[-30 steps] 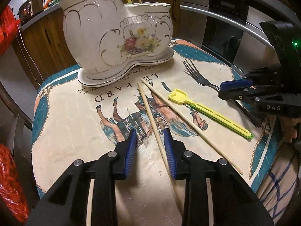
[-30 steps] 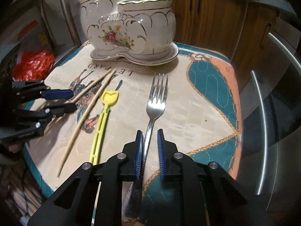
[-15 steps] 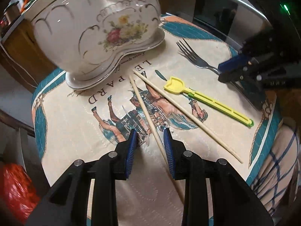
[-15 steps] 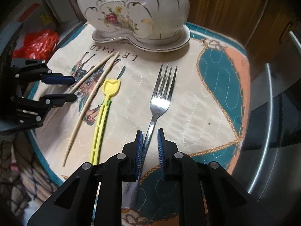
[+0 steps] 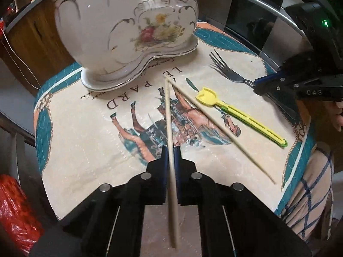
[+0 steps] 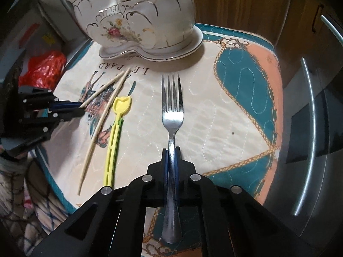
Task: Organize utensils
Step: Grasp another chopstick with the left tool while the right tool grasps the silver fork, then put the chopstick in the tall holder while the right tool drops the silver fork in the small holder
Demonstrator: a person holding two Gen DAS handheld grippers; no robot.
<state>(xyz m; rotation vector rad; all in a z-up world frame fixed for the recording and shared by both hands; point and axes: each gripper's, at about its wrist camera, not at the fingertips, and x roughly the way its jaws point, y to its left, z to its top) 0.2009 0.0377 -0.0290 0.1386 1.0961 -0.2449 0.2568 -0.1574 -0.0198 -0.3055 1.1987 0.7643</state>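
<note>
My left gripper is shut on a wooden chopstick that runs between its blue pads toward the holder. A second chopstick lies slanted on the printed cloth beside it. The yellow plastic utensil lies to the right of that. My right gripper is shut on the neck of the steel fork, tines pointing at the holder. The white floral ceramic holder stands at the back on its saucer, with utensil tips showing above its rim. In the right wrist view the left gripper grips the chopstick end.
A printed quilted cloth covers the small table. A red plastic bag sits low on the left. Wooden cabinets stand behind, and a steel rail curves along the right. A checked sleeve shows at the table's near right edge.
Both grippers have closed: the left on the chopstick, the right on the fork's neck. Both views have tipped slightly, so the holder sits differently in frame.
</note>
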